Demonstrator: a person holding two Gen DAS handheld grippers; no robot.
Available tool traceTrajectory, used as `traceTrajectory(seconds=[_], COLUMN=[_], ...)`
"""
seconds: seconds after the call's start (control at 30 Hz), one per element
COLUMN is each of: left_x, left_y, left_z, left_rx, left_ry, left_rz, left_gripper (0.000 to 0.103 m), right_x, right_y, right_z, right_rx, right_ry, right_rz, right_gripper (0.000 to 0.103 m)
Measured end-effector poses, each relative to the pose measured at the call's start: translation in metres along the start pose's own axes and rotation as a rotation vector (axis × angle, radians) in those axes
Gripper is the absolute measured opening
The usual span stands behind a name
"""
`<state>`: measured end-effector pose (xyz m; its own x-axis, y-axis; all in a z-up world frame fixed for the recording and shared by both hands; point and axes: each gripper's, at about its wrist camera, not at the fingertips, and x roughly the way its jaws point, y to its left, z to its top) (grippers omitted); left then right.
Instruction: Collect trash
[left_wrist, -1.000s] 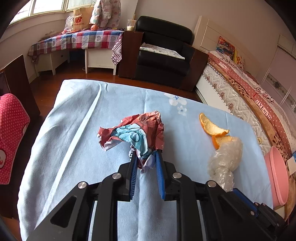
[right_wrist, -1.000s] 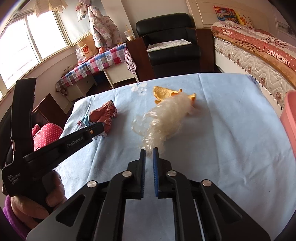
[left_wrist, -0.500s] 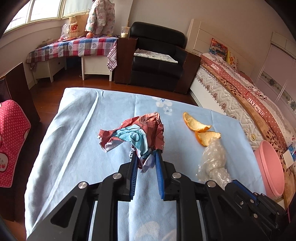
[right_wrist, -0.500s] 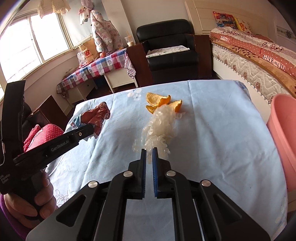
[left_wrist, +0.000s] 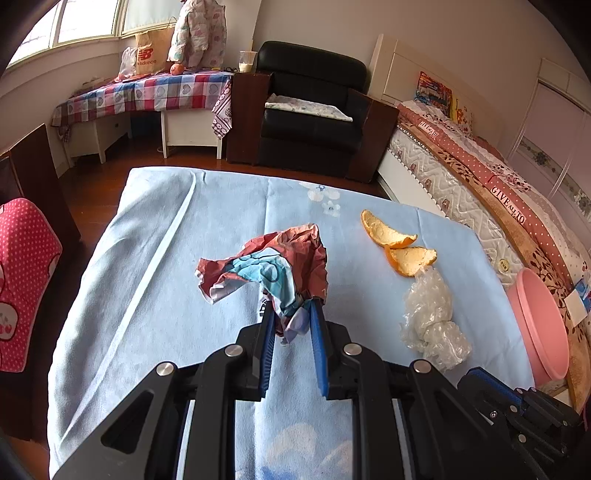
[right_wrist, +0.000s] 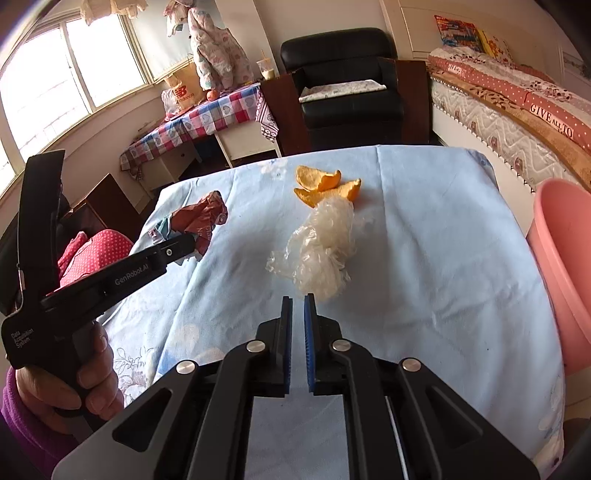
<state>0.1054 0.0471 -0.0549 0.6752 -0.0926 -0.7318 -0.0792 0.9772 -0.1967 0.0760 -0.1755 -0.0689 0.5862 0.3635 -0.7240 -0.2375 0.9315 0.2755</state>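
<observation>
The table (left_wrist: 155, 280), spread with a pale blue cloth, carried all the trash, and a pink bin (left_wrist: 543, 325) stood just off its edge at 3 o'clock in the left wrist view. Largest of the litter was the crumpled wrapper (left_wrist: 266, 266), at the centre of the left view; it looked light, crackly and springy, best pinched at a bunched tail. The left claw (left_wrist: 291, 321) was closed about a narrow gap, its blue pads clamped on that lower tail of the wrapper, the rest fanning out toward 11 o'clock. Next in size, the wad of clear plastic film (right_wrist: 321, 251) lay at 12 o'clock from the right claw (right_wrist: 298, 299); it seemed soft, slippery and nearly weightless, so a grip on its thickest knot would likely serve. The right claw had just parted a crack from nearly shut, holding nothing, its tips just short of the film. Smallest, the 2 orange peels (right_wrist: 325, 184) lay beyond the film, stiff, curled and easy to nip by an edge.
</observation>
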Motion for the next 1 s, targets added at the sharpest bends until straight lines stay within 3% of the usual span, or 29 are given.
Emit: traceTrajectory(seconds=[0.1, 0.2, 0.6, 0.9, 1.0], left_x=[0.001, 0.004, 0.011, 0.015, 0.016], left_y=[0.001, 0.002, 0.005, 0.002, 0.001], left_z=[0.0, -0.002, -0.008, -0.009, -0.01], left_rx=[0.001, -0.001, -0.005, 0.005, 0.007], left_ry=[0.004, 0.01, 0.028, 0.041, 0.045], left_rz=[0.0, 0.0, -0.003, 0.009, 0.013], left_gripper=[0.017, 0.017, 0.017, 0.017, 0.017], right_x=[-0.003, -0.007, 0.009, 0.034, 0.038], right_y=[-0.002, -0.001, 0.003, -0.005, -0.008], right_z=[0.001, 0.004, 0.017, 0.016, 0.015], right_rx=[0.012, -0.001, -0.048, -0.03, -0.021], right_ry=[-0.019, -0.045, -0.046, 0.006, 0.011], right_rz=[0.027, 0.032, -0.029, -0.049, -0.051], right_gripper=[0.034, 0.039, 0.04, 0.039, 0.027])
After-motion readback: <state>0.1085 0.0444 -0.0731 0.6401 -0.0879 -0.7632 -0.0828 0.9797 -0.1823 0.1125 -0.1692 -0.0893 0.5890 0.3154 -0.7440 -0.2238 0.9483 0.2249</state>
